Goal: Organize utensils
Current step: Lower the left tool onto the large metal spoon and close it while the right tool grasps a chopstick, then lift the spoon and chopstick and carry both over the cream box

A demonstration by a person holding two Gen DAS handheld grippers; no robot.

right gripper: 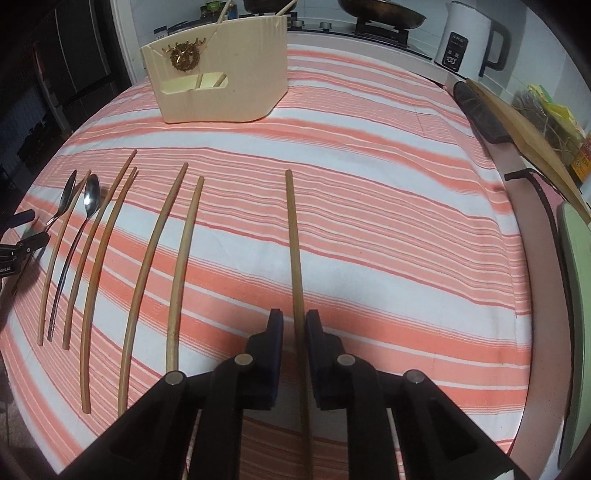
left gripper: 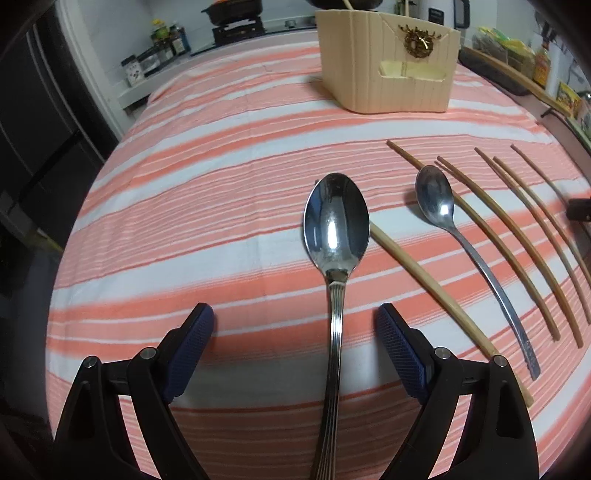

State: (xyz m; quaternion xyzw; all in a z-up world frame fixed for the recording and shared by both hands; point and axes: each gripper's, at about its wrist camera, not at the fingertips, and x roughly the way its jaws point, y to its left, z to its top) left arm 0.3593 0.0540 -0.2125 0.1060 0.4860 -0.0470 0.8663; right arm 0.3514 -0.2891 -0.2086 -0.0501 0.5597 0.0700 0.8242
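Note:
In the left wrist view a large steel spoon (left gripper: 335, 236) lies between the wide-open fingers of my left gripper (left gripper: 295, 314), bowl pointing away. A smaller spoon (left gripper: 436, 195) and several wooden chopsticks (left gripper: 491, 236) lie to its right. The cream utensil holder (left gripper: 384, 62) stands at the far side. In the right wrist view my right gripper (right gripper: 294, 325) is shut on a single chopstick (right gripper: 293, 236) that points away. Both spoons (right gripper: 90, 195) and several chopsticks (right gripper: 162, 229) lie to the left. The holder (right gripper: 221, 70) has chopsticks in it.
The striped cloth (right gripper: 369, 221) covers the table. A white kettle (right gripper: 469, 37), a stove with a pan (right gripper: 380, 14), a wooden board (right gripper: 524, 136) and jars (left gripper: 166, 40) line the far and right edges. The left gripper (right gripper: 22, 240) shows at the left edge.

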